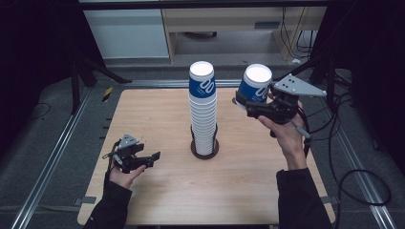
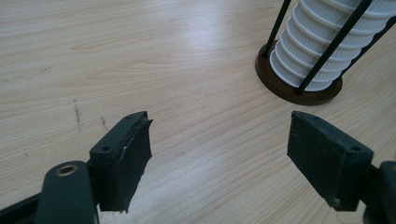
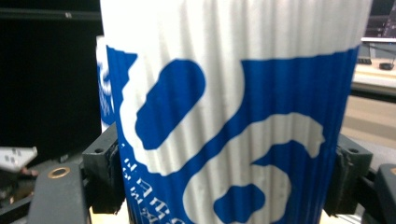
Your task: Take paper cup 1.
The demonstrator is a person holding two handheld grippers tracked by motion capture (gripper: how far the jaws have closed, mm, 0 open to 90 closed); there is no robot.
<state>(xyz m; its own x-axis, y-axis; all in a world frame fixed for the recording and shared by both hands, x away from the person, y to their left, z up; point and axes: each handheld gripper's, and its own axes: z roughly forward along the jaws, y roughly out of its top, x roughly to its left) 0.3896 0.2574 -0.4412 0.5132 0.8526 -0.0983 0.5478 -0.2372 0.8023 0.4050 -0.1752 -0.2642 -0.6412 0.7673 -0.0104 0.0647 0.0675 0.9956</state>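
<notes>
A tall stack of blue-and-white ribbed paper cups (image 1: 203, 107) stands in a dark round holder (image 1: 205, 148) at the table's middle, base down, bottoms up. My right gripper (image 1: 253, 102) is shut on a single blue-and-white cup (image 1: 255, 83) held upside down in the air to the right of the stack. In the right gripper view the cup (image 3: 233, 116) sits between both pads (image 3: 105, 172). My left gripper (image 1: 150, 157) rests low over the table's left side, open and empty; its jaws (image 2: 219, 154) frame bare wood, with the holder's base (image 2: 299, 88) ahead at right.
The wooden table (image 1: 157, 191) is ringed by metal rails (image 1: 52, 157) and dark floor. Cables (image 1: 353, 176) trail off the right side. A white cabinet (image 1: 126, 33) and a wooden desk (image 1: 229, 19) stand beyond the far edge.
</notes>
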